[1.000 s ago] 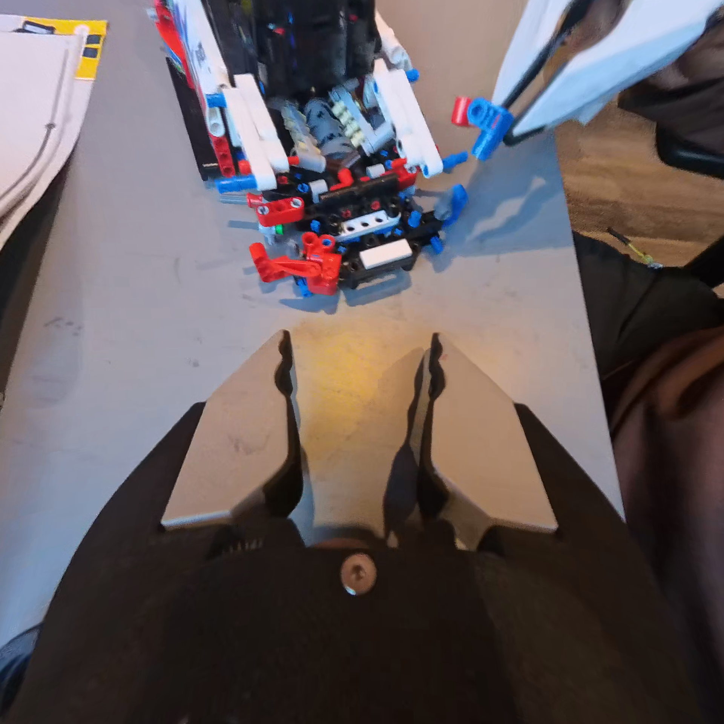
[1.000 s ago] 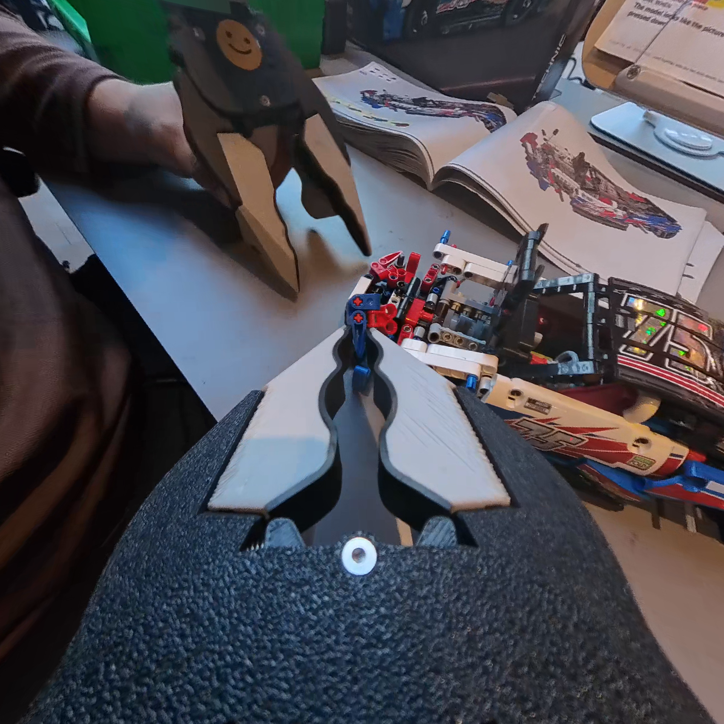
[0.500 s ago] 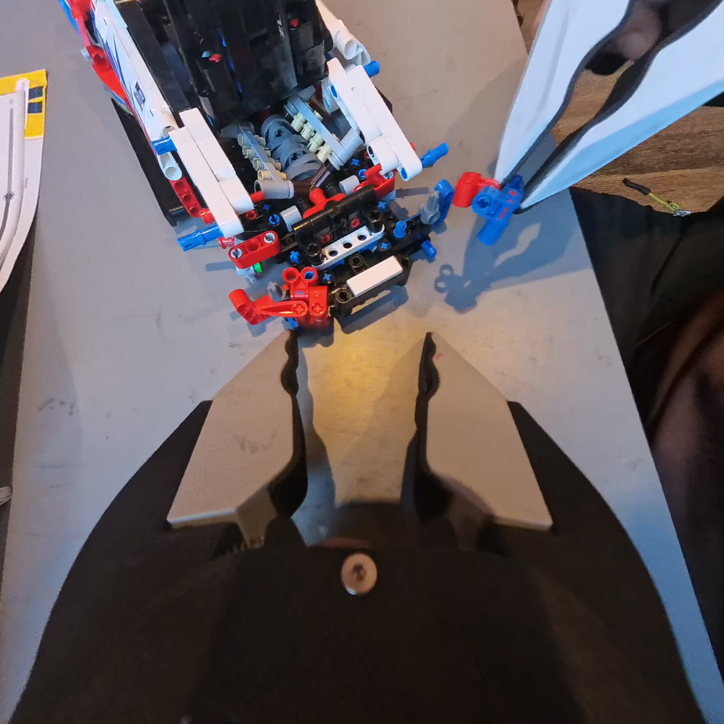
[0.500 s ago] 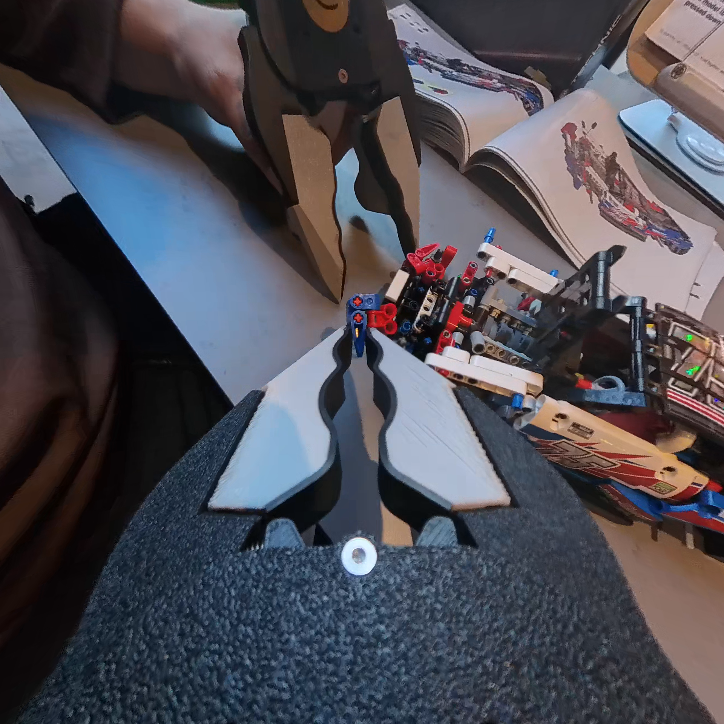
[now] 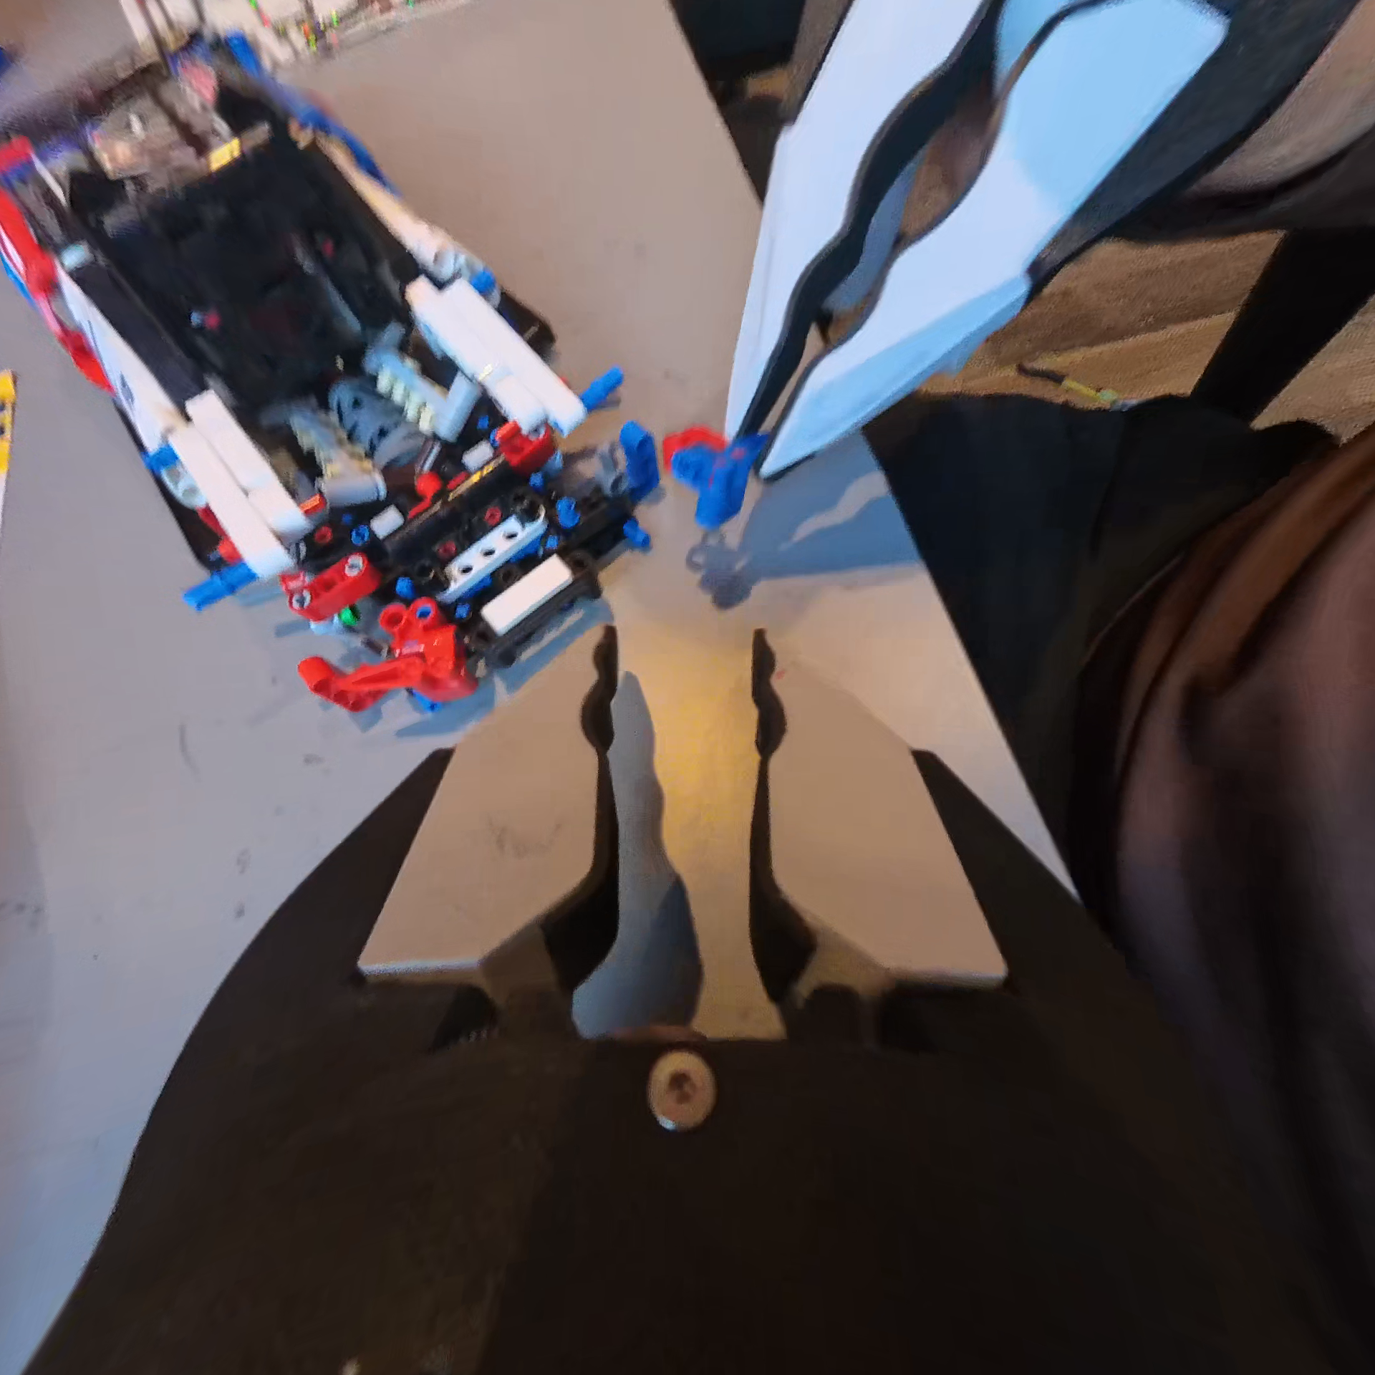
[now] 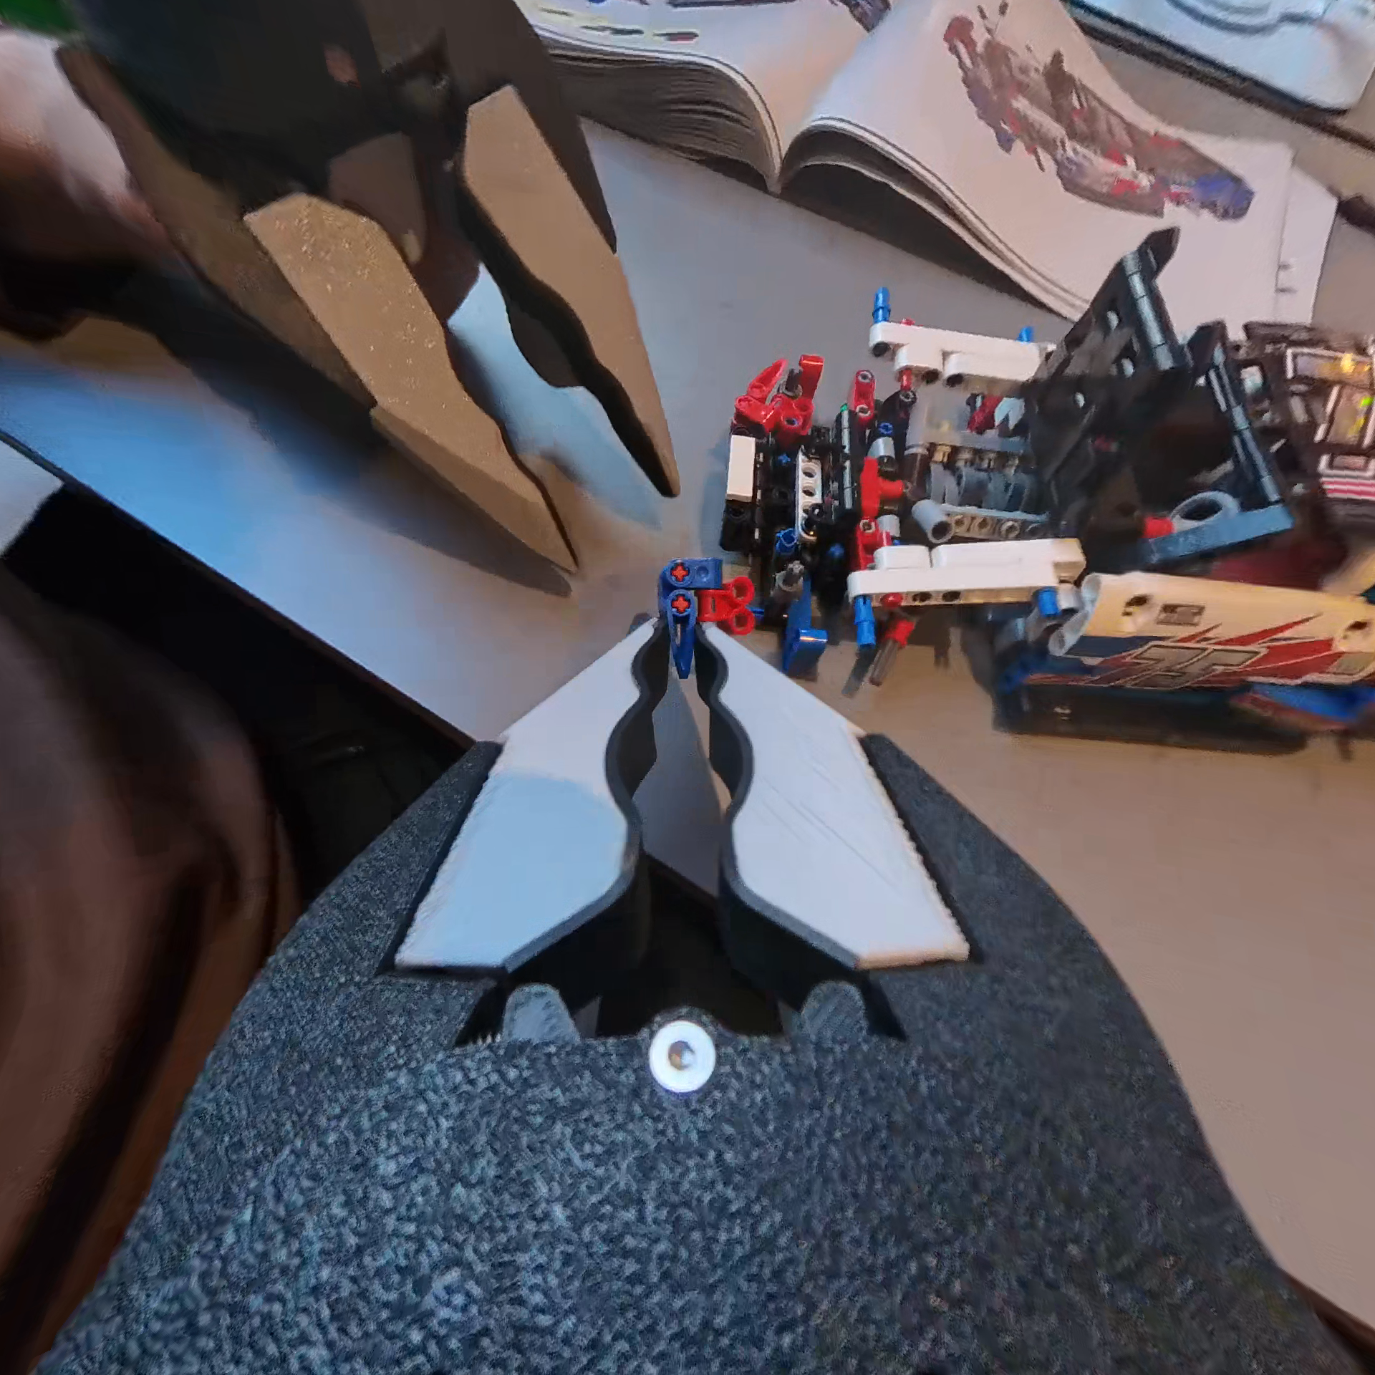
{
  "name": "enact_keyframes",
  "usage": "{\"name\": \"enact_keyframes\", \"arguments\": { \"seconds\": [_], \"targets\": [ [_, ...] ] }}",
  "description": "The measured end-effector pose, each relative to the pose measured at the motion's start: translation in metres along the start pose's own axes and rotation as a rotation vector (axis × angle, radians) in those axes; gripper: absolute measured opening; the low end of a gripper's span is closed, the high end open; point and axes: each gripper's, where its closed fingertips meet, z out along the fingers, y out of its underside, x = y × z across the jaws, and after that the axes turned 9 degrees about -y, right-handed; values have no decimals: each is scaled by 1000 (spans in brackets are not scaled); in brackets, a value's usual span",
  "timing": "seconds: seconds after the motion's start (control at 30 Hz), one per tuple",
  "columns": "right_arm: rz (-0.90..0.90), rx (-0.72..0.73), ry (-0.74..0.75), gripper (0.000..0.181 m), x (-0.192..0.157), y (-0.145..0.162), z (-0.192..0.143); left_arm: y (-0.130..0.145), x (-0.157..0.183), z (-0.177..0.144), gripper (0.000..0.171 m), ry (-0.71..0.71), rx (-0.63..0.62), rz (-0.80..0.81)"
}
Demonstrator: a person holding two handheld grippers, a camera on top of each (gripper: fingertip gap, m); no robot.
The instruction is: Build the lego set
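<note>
Two grippers work around one landmark, the half-built black, white, red and blue plastic lego car lying on the grey desk.

From the left wrist view, the left gripper hovers just short of the car's open front end, its tan fingers standing apart with nothing between them. Off the car's front corner on the person's side, the white-fingered right gripper comes down steeply, clamped on a small blue and red lego connector piece. That piece hangs just above the desk, near the car's blue corner beam but apart from it.

From the right wrist view, the right gripper is closed on the connector piece, whose blue long axis runs straight out along the fingers, with the red lug pointing toward the car. The car's front frame sits just beyond that lug, so the coming move probably turns on sliding the piece sideways onto the pins at that corner. The left gripper hangs over the desk beside the car's front, its fingers spread, seemingly placed to brace the car. An open instruction booklet lies behind the car.
</note>
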Motion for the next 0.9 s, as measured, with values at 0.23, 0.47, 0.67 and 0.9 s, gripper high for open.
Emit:
{"name": "enact_keyframes", "arguments": {
  "seconds": [0.23,0.47,0.67,0.9],
  "targets": [
    [36,-10,-43,6,-8,-8,13,-13,14,8,23,10,33,57],
    [35,7,-57,6,-13,-9,10,-15,13,7,9,32,47,30],
    [47,74,-90,6,-14,-13,7,-19,14,3,9,49,81,30],
    [67,141,-123,5,-14,-16,-1,-26,13,-2,9,87,139,-11]
  ]
}}
